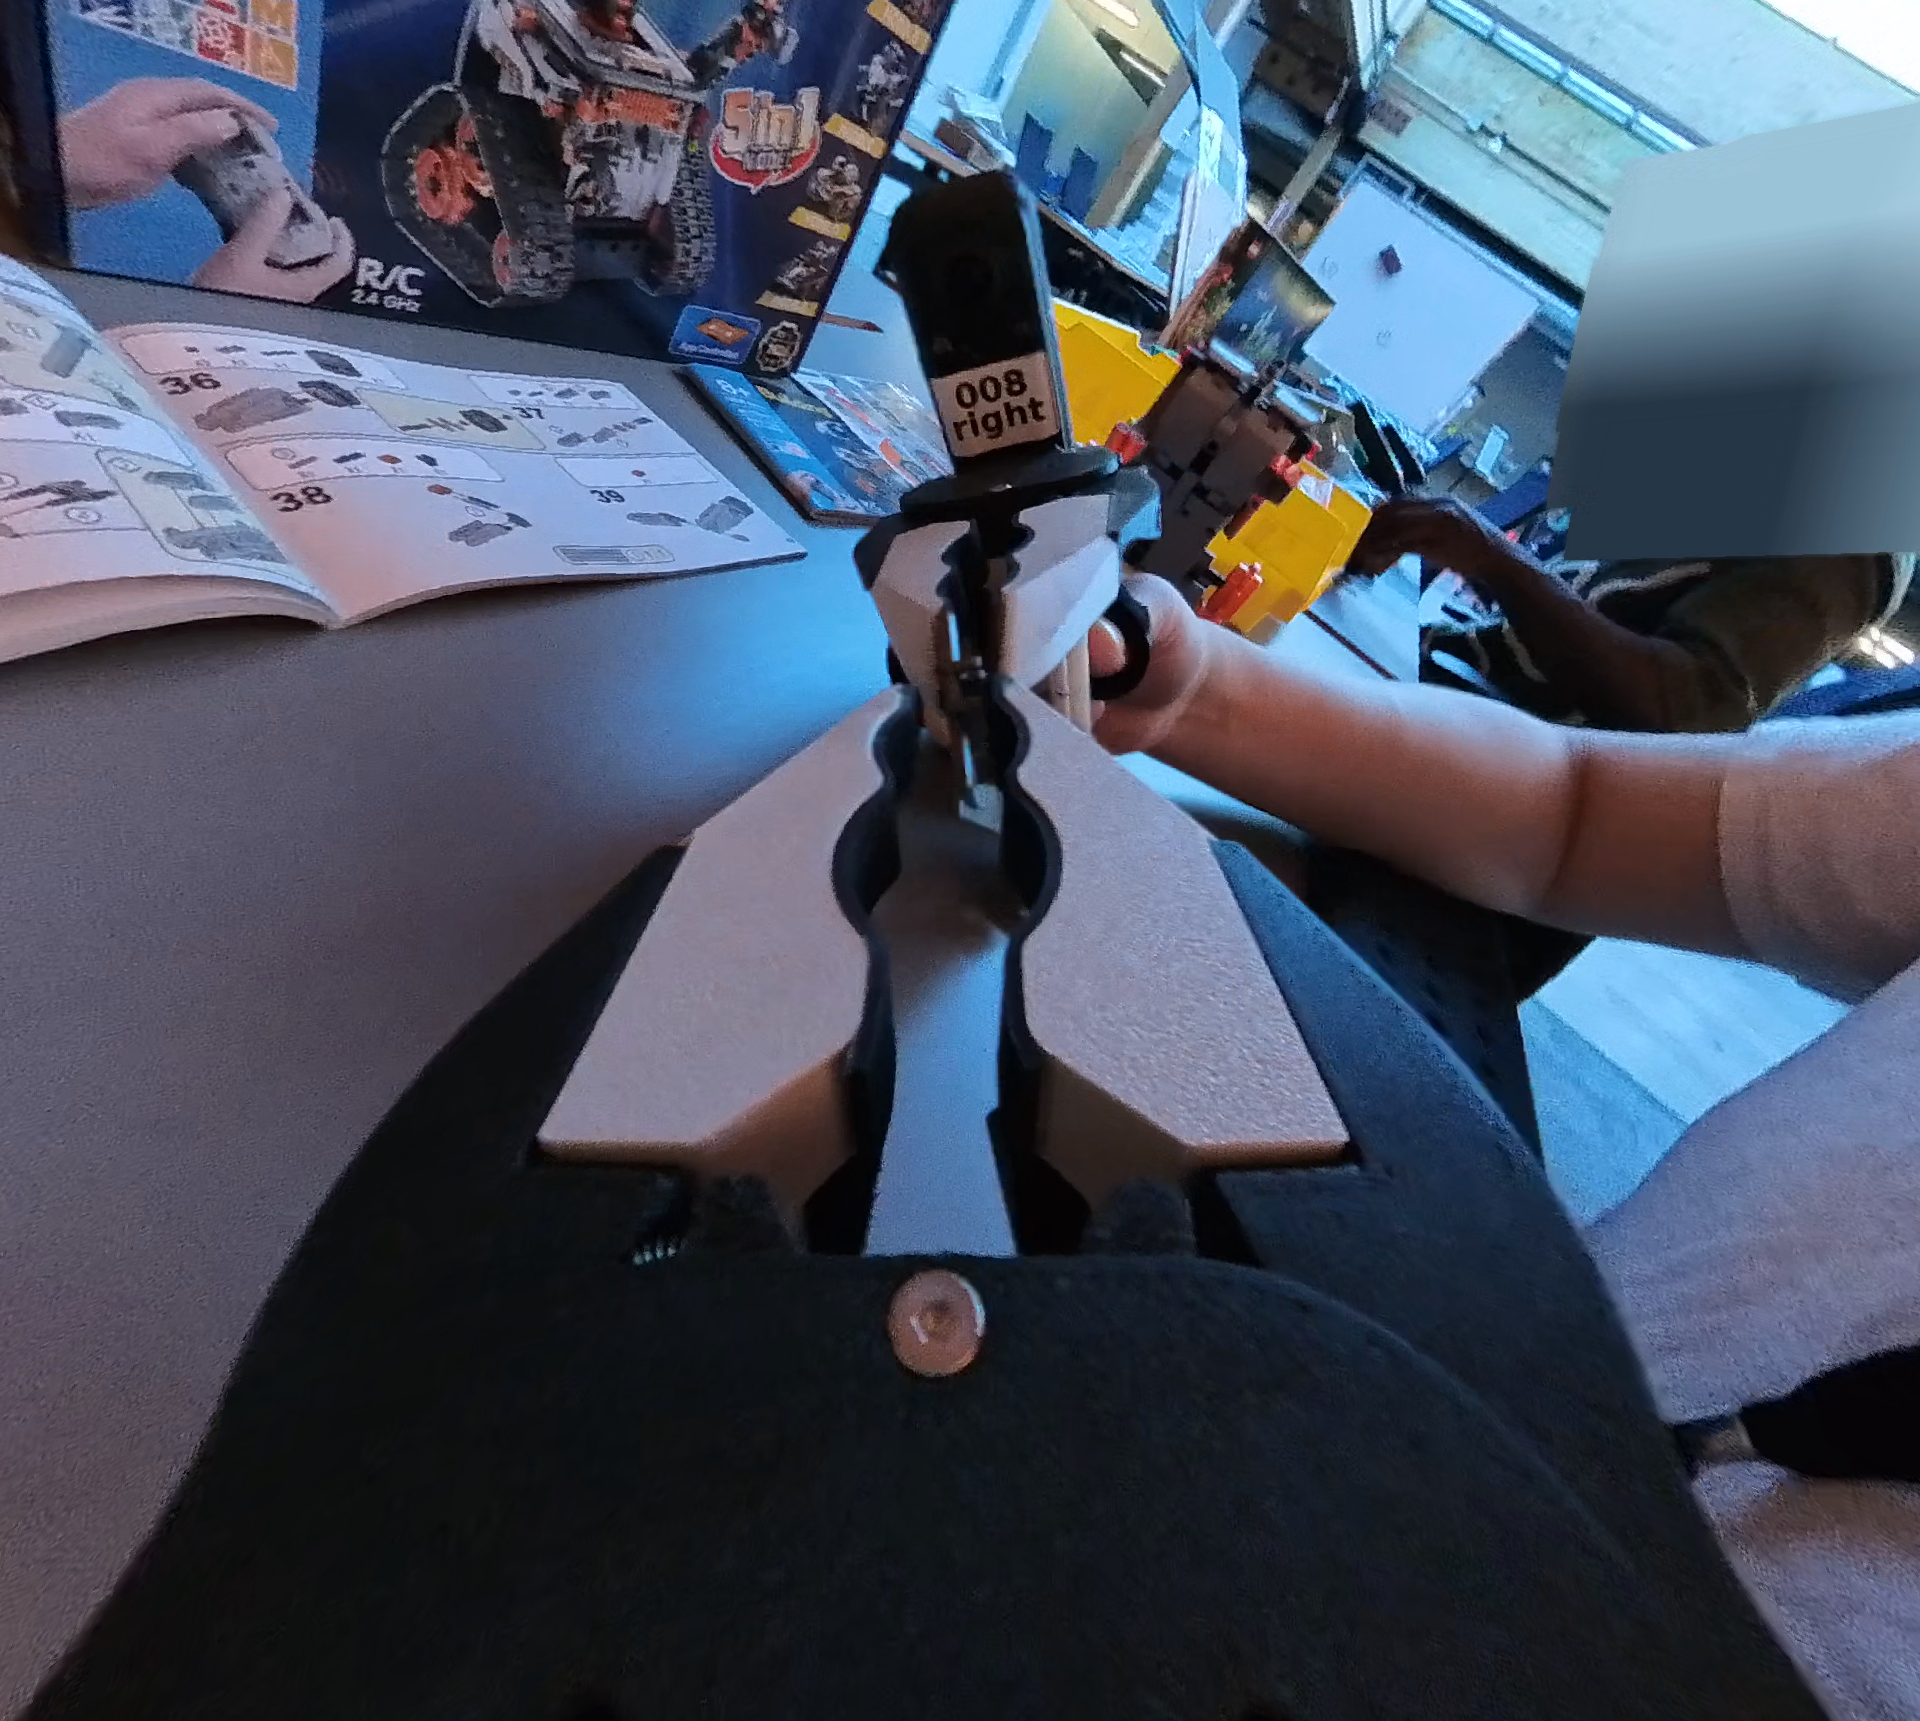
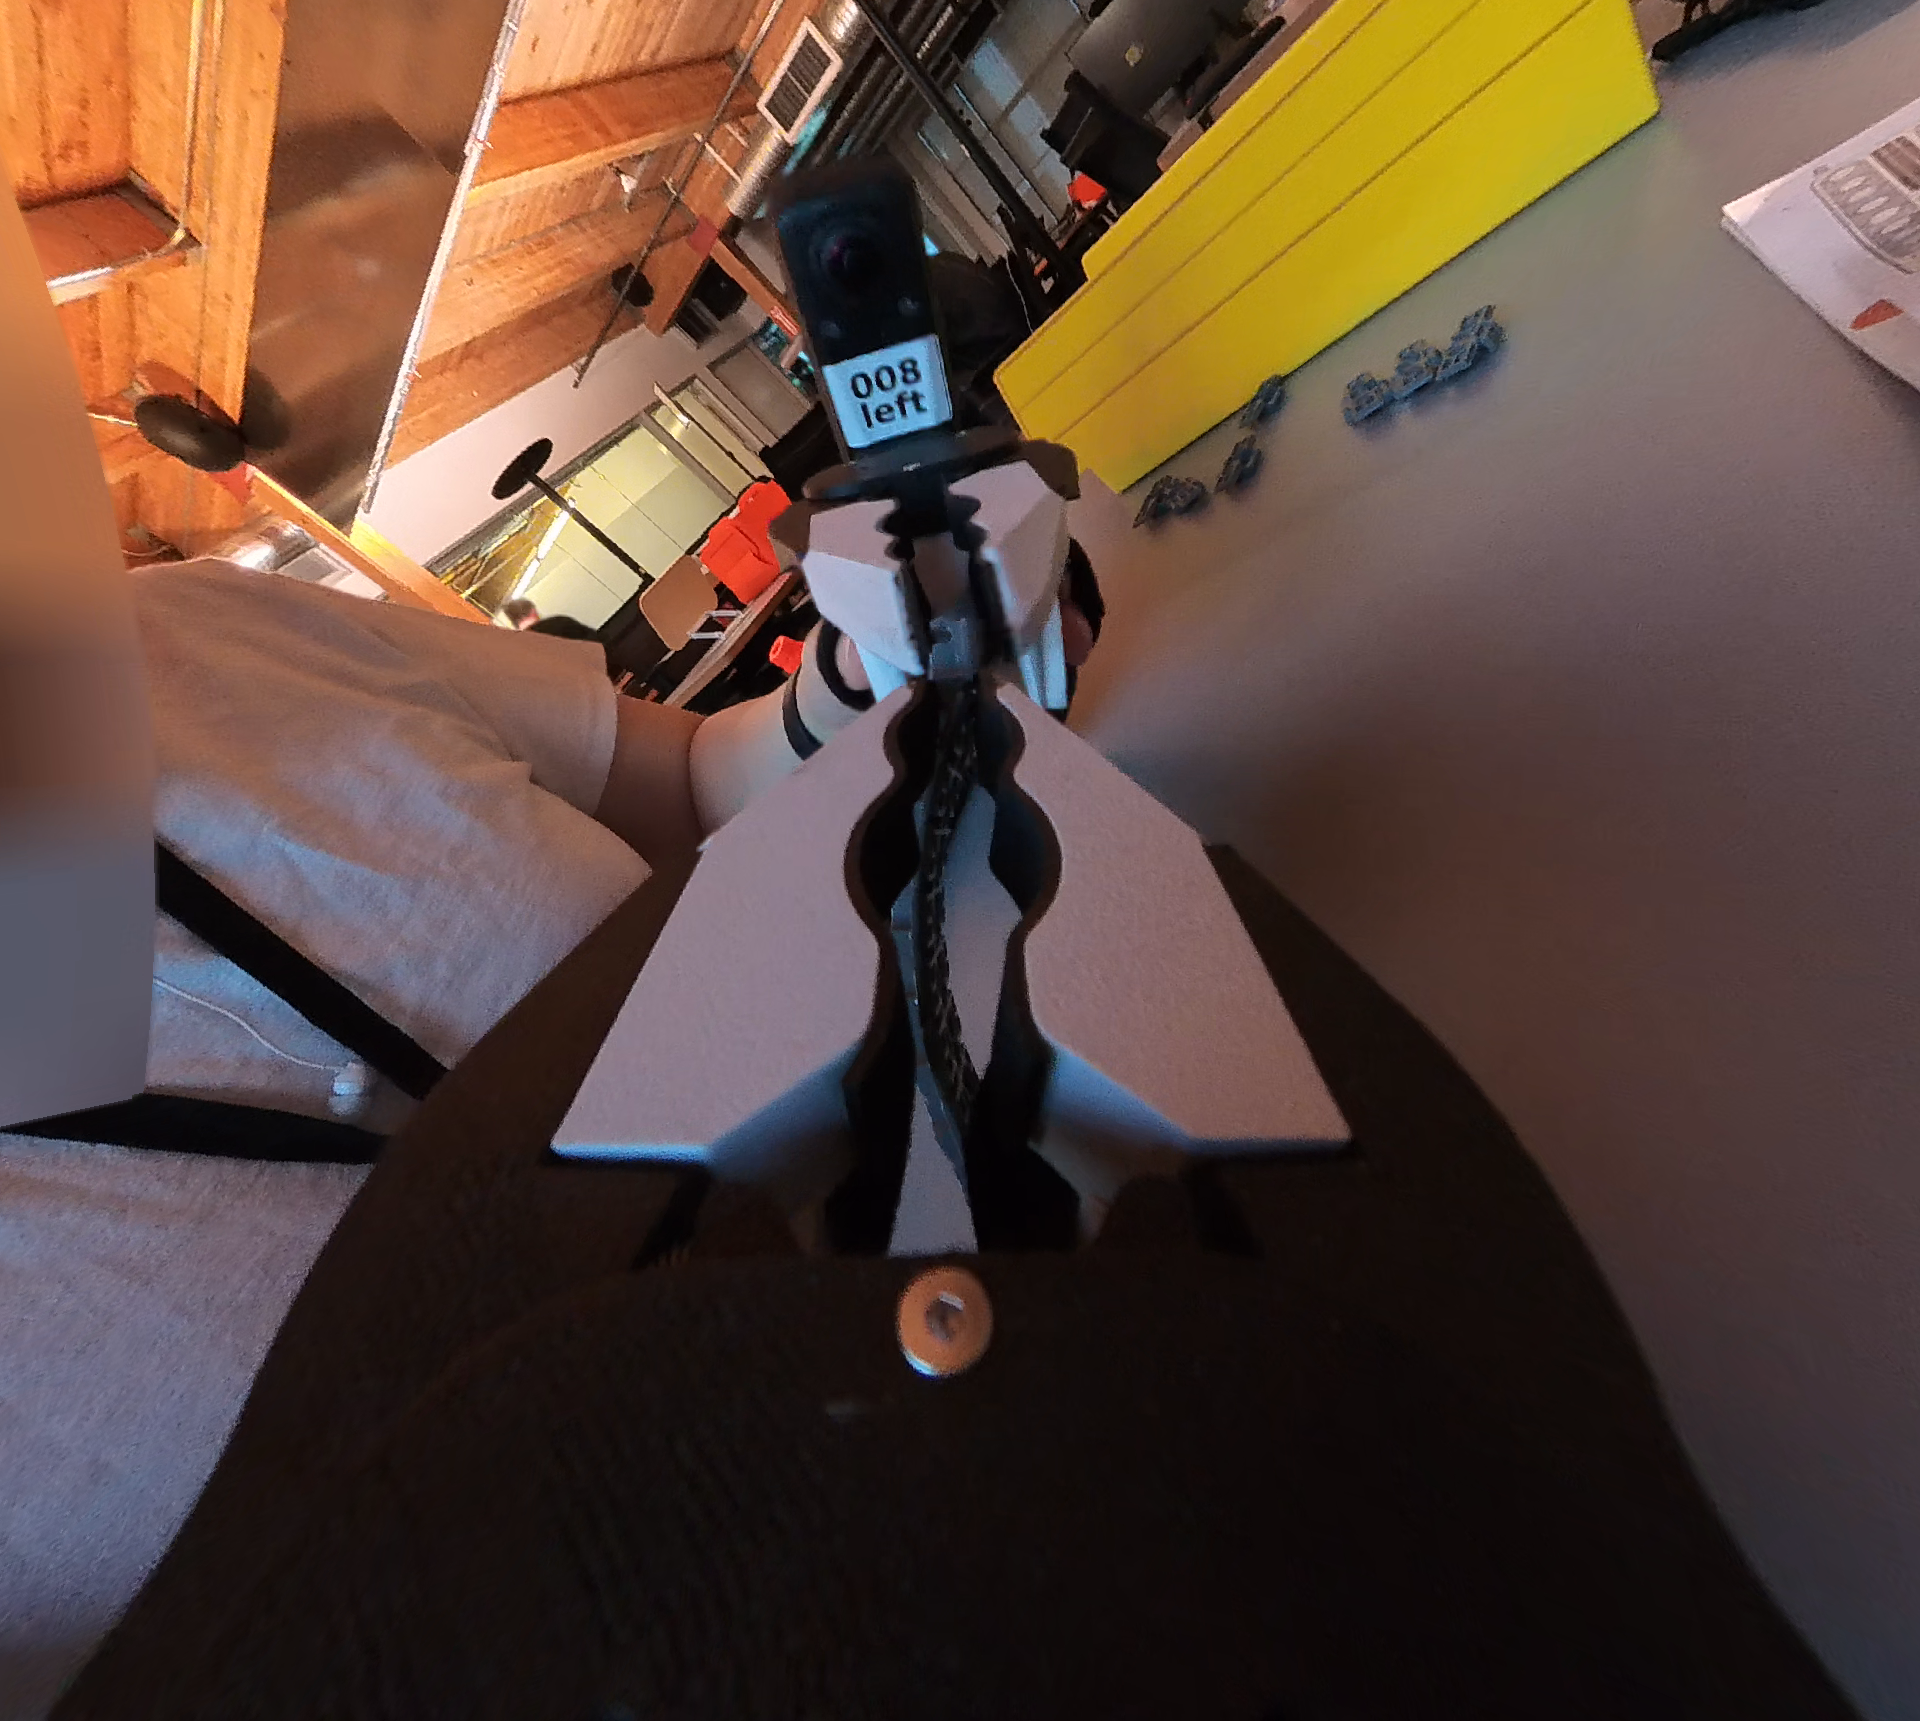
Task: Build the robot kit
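booklet (image 1: pixel 343 466) before box (image 1: pixel 499 40), on table (image 1: pixel 416 840)

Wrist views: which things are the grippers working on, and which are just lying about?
In hand: black track strip, in right gripper; grey piece at its end, in left gripper.
Lying about: yellow bin, loose grey pieces, open booklet, kit box.
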